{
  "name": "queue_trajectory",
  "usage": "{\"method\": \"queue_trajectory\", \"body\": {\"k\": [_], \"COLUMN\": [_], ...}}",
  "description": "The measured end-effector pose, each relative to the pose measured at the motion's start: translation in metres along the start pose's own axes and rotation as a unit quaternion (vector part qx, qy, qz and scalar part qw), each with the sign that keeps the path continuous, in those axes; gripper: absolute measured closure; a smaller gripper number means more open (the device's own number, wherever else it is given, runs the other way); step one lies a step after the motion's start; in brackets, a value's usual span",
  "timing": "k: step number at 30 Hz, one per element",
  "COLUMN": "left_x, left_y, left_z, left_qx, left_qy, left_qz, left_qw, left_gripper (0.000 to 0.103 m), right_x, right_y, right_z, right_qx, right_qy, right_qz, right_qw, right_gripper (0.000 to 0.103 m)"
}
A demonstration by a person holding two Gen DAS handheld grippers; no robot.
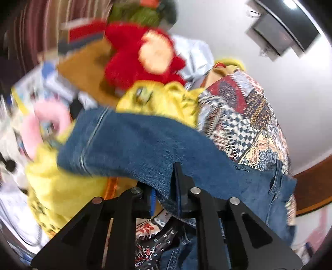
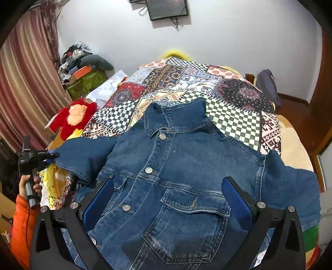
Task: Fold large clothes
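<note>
Bed with patchwork bedspread [image 2: 228, 116] fills most of the right wrist view, checkered and floral panels, white wall behind with a wall-mounted screen [image 2: 167, 9] up top. Striped curtain [image 2: 27, 83] hangs at the left edge. Denim jacket [image 2: 176, 166] lies front-up on the bedspread, collar toward the wall, buttons done up along the placket, chest pocket flap facing the camera; one sleeve is stretched out sideways toward the left, off the edge of the bed, the other sleeve lies out to the right. Red plush toy [image 2: 72, 118] sits just beside the bed on the left, yellow fabric [image 1: 166, 99] bunched near it, pink fuzzy item [image 1: 49, 116] further out, blurred so cannot say what it is. Right gripper [image 2: 168, 199] hovers over the jacket front near the pocket, blue-padded fingers [image 2: 236, 199] spread wide on either side of the placket area, nothing pinched between them. Left gripper [image 1: 166, 187] is nearly closed and clamps the end of the stretched sleeve; in the left wrist view denim is drawn tight between the black fingers and drapes across the frame, though motion blur there is heavy. From the right wrist view the left gripper [image 2: 39, 155] shows at the far left at the sleeve cuff, held by a hand [image 2: 31, 182] with an orange sleeve [image 2: 22, 224] below.
</note>
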State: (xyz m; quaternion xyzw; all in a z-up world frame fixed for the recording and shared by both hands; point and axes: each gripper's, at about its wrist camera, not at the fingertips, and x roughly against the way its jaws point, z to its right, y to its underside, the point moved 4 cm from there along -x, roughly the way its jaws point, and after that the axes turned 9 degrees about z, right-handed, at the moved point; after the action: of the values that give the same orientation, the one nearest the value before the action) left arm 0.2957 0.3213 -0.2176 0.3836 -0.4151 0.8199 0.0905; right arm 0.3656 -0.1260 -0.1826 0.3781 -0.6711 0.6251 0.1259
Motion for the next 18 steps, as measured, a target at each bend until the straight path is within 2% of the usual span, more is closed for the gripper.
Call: {"method": "queue_trajectory", "body": {"k": [5, 9, 14, 18], "left_x": [0.039, 0.062, 0.070, 0.056], "left_y": [-0.015, -0.017, 0.018, 0.071], "left_z": [0.067, 0.134, 0.227, 0.284], "left_qx": [-0.072, -0.128, -0.211, -0.277], "left_qy": [0.036, 0.080, 0.139, 0.171], "left_qz": [0.055, 0.079, 0.070, 0.027], "left_qw": [0.9953, 0.9854, 0.9651, 0.9451], "left_gripper": [0.091, 0.092, 0.092, 0.092], "right_x": [-0.004, -0.002, 0.007, 0.015], "right_y": [0.000, 0.000, 0.004, 0.007], "right_z": [0.011, 0.024, 0.046, 0.069], "right_qx": [-0.015, -0.029, -0.046, -0.052], "right_qy": [-0.006, -0.008, -0.006, 0.015], "right_qz": [0.000, 0.004, 0.009, 0.013], "right_qw": [1.000, 1.000, 0.999, 0.998], "right_gripper": [0.000, 0.000, 0.000, 0.000]}}
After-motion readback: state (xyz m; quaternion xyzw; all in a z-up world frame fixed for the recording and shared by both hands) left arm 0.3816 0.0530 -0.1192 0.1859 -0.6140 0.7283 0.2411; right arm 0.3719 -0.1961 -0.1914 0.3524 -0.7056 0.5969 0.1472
